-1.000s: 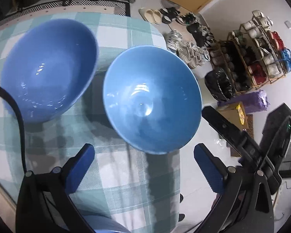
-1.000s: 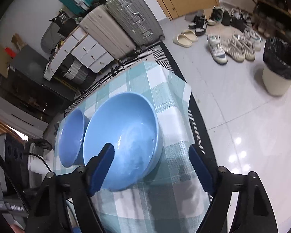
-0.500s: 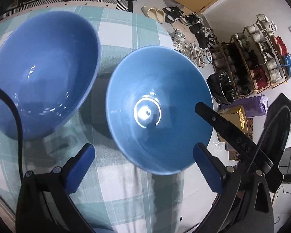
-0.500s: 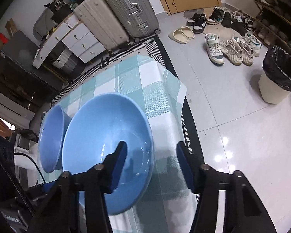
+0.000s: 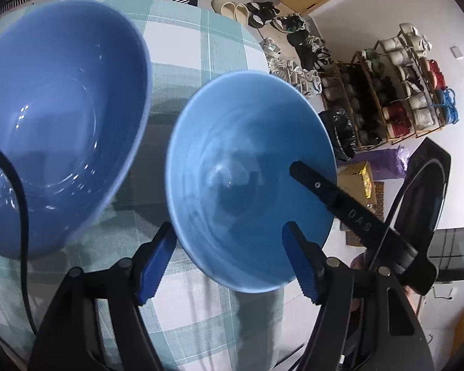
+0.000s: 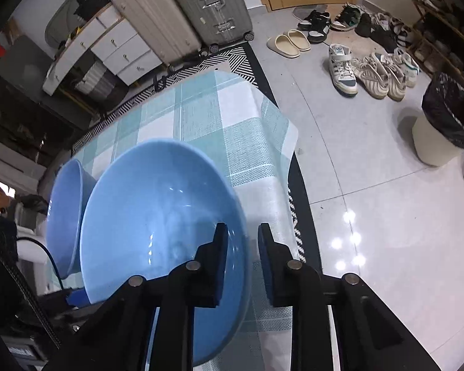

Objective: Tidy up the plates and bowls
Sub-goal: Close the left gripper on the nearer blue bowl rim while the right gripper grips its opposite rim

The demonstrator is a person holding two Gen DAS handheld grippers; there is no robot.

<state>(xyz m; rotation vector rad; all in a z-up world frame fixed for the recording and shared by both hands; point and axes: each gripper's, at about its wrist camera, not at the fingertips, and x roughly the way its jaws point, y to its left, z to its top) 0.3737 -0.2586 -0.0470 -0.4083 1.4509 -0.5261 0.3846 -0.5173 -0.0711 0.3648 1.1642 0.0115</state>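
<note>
While both views share the checked counter [image 5: 201,40], each shows its own grip. Left wrist view: left gripper [image 5: 229,266] jaws closing, near rim of the lighter blue bowl [image 5: 250,167] between them, pads not yet pressing; darker blue bowl [image 5: 58,117] sits just left, apart. Only here: right gripper's finger reaching into the lighter bowl, plus a shoe rack [image 5: 399,86]. Right wrist view: right gripper [image 6: 241,259] jaws closing astride that bowl's right rim, gap narrow, contact unclear. Only here: suitcases [image 6: 182,9], a bin [image 6: 445,126].
</note>
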